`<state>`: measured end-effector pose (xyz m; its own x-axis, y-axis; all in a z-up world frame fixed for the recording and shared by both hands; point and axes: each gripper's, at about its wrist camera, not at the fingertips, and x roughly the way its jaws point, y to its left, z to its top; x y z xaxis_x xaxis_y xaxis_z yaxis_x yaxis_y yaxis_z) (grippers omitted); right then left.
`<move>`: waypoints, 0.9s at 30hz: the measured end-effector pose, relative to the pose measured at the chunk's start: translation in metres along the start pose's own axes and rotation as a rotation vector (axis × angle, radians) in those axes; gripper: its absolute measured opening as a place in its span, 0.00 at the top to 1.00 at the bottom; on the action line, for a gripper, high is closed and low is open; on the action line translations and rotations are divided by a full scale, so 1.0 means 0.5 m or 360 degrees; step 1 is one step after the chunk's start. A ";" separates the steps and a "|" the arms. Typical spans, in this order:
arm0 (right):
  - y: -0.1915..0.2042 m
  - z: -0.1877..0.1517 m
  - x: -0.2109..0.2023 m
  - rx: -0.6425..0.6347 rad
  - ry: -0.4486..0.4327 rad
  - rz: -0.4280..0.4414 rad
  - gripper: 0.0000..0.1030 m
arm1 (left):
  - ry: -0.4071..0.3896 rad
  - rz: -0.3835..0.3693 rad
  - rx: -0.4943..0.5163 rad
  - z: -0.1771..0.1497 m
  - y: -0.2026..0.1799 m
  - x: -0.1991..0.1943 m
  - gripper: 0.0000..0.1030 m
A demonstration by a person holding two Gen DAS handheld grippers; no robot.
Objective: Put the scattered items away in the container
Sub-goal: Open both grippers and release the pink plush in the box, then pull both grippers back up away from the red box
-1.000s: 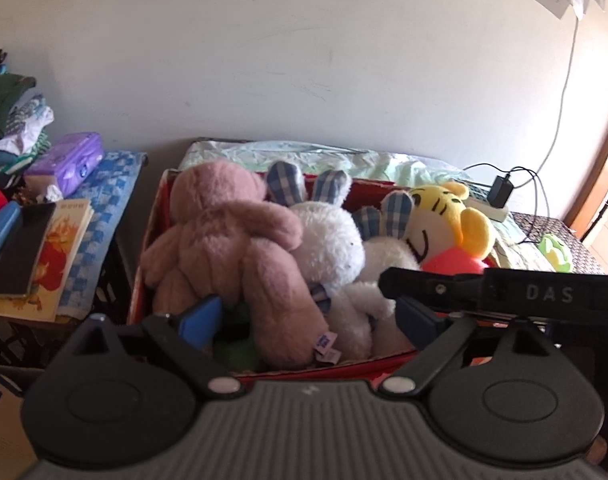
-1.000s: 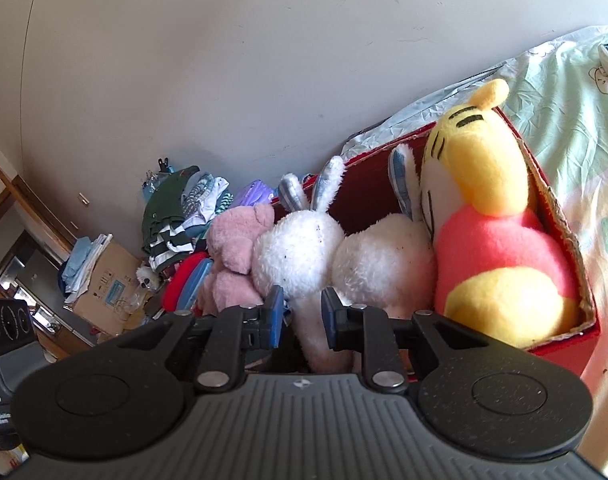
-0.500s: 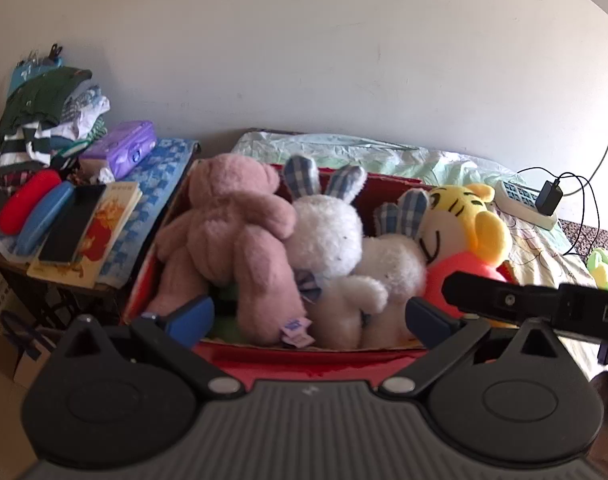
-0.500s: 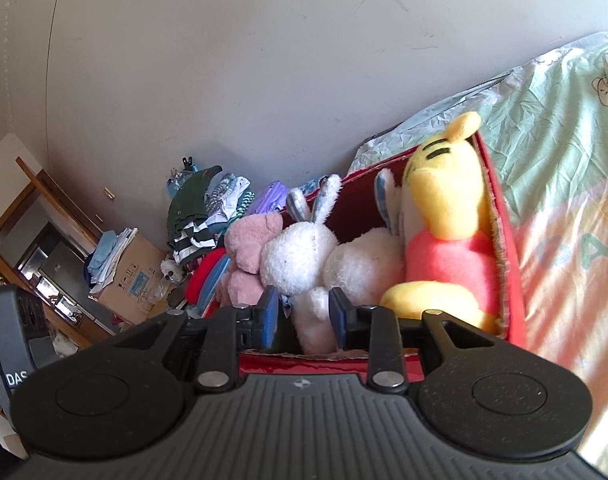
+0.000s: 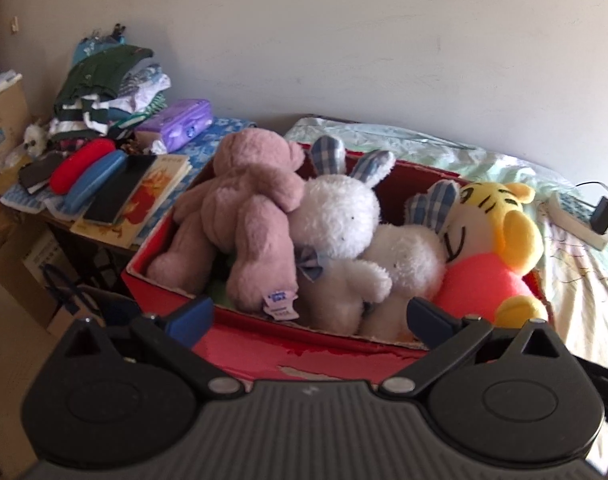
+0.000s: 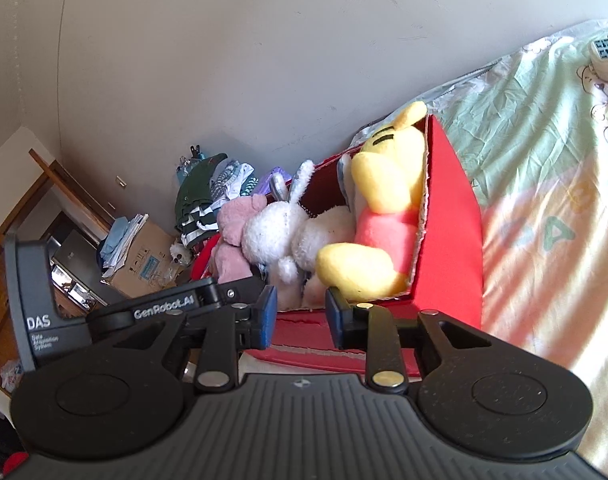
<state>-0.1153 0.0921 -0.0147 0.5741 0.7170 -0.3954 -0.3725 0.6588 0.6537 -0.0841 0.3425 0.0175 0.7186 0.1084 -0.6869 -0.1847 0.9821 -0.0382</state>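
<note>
The red box (image 5: pixel 336 356) sits on the bed (image 5: pixel 576 292), hard against its left edge, and it is crammed. A pink bear (image 5: pixel 244 208) fills the left end, two white rabbits (image 5: pixel 336 220) the middle and a yellow tiger (image 5: pixel 492 240) the right end.

The load looks top-heavy. All four toys stand well above the rim, and the bear leans over the left wall, so I judge that a nudge on the box or a snag on a limb could tip one out. The bear would drop into the gap between bed and side bench (image 5: pixel 36 204). The near wall of the box is torn along its top edge, so pulling there may rip it further.

The left tongs (image 5: pixel 310 316) are released at full spread; their jaws have just been opening and nothing lies between them, only the near rim beyond. The right tongs (image 6: pixel 300 312) stand slightly parted and empty; they have just been narrowing a little.

Open room lies to the right, across the bare bedsheet. Far right a power strip (image 5: pixel 576 220) and charger cable lie on the bed. The left is tight: the bench is piled with books, cases and folded clothes (image 5: pixel 104 84). The wall closes the far side.
</note>
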 end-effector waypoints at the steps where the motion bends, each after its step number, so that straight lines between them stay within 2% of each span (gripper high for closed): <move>1: -0.002 0.000 -0.003 0.0008 0.0002 0.0002 0.73 | 0.0009 0.0021 0.0003 0.001 -0.006 0.001 0.00; 9: -0.004 0.004 -0.011 0.0011 -0.0003 -0.0024 0.70 | 0.0067 0.0041 0.0026 0.002 -0.025 0.010 0.00; 15: 0.005 0.004 -0.006 0.0013 -0.0047 -0.0064 0.68 | 0.0048 0.0025 0.0060 0.012 -0.009 0.014 0.00; 22: 0.046 -0.014 0.021 -0.0020 -0.0122 -0.0194 0.68 | 0.0076 -0.0124 0.0153 0.027 0.023 0.019 0.00; 24: 0.059 -0.022 0.023 -0.0010 -0.0164 -0.0260 0.68 | 0.0090 -0.0200 0.0227 0.029 0.033 0.016 0.00; 27: 0.077 -0.032 0.019 0.0047 -0.0211 -0.0357 0.67 | 0.0008 -0.0355 0.0351 0.028 0.055 -0.014 0.00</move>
<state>-0.1359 0.1277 -0.0036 0.7312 0.5163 -0.4459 -0.2049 0.7897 0.5783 -0.0848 0.3710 0.0315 0.7218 -0.1134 -0.6827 0.1271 0.9914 -0.0303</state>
